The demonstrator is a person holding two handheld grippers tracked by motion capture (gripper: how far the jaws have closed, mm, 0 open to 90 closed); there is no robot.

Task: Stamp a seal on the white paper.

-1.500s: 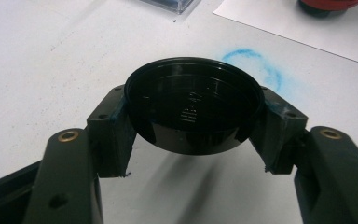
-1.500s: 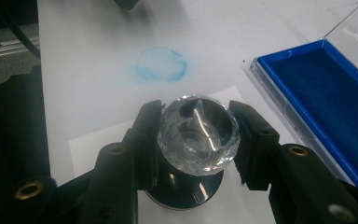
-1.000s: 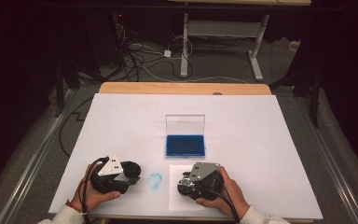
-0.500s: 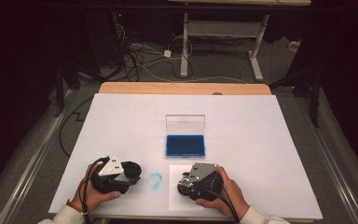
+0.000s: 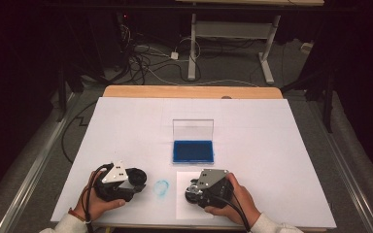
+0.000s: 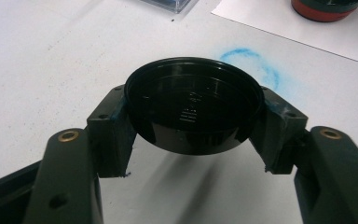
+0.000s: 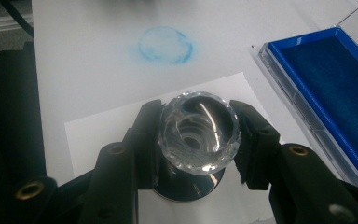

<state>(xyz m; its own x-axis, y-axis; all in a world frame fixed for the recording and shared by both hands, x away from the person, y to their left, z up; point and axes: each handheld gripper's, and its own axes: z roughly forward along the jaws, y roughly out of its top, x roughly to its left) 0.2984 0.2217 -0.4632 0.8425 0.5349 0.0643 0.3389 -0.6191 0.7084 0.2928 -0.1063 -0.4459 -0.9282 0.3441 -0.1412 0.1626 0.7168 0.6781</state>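
Observation:
My left gripper (image 5: 135, 179) (image 6: 193, 105) rests near the table's front edge, shut on a round black cap (image 6: 193, 112) held just above the white surface. To its right, my right gripper (image 5: 194, 190) (image 7: 198, 116) is shut on the clear faceted knob of a stamp (image 7: 198, 133). The stamp's dark round base (image 7: 189, 184) stands on a white sheet of paper (image 7: 102, 135) (image 5: 187, 211). A blue ring of ink (image 5: 161, 187) (image 6: 254, 63) (image 7: 164, 45) marks the table between the two grippers. The blue ink pad (image 5: 193, 151) (image 7: 331, 79) lies open just beyond the paper.
The ink pad's clear lid (image 5: 193, 130) stands upright behind it. The white table cover (image 5: 272, 145) stretches wide on both sides, and a wooden edge (image 5: 189, 91) runs along the far side. Cables and desk legs are on the floor beyond.

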